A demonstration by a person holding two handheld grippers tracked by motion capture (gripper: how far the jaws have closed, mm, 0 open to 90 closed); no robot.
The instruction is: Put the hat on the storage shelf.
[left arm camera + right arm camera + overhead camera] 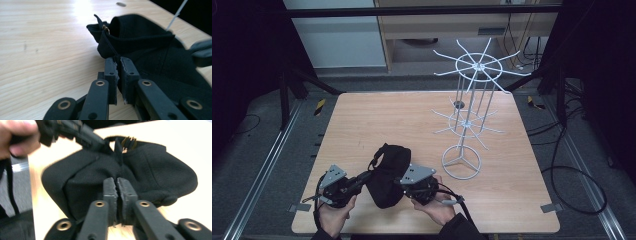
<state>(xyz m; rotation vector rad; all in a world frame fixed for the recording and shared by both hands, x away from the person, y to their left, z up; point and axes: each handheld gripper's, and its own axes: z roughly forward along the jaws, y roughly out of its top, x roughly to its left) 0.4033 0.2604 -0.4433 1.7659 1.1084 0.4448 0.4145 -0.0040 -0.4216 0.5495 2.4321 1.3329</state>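
A black cap (387,170) lies on the wooden table (387,115) near its front edge, between both grippers. My left gripper (362,177) comes in from the cap's left, and in the left gripper view its jaws (119,62) are shut on the cap's (150,50) thin back strap, beside a small brass buckle (106,28). My right gripper (404,182) is at the cap's right side. In the right gripper view it (117,183) is shut on a fold of the cap's (155,175) fabric, with the left gripper (75,132) facing it at the far edge.
A white wire display rack (472,110) with two tiers of radiating hooks stands right of centre, its ring base (461,162) close to the right gripper. A small round hole (459,104) marks the tabletop behind it. Bare wood stretches to the left and back.
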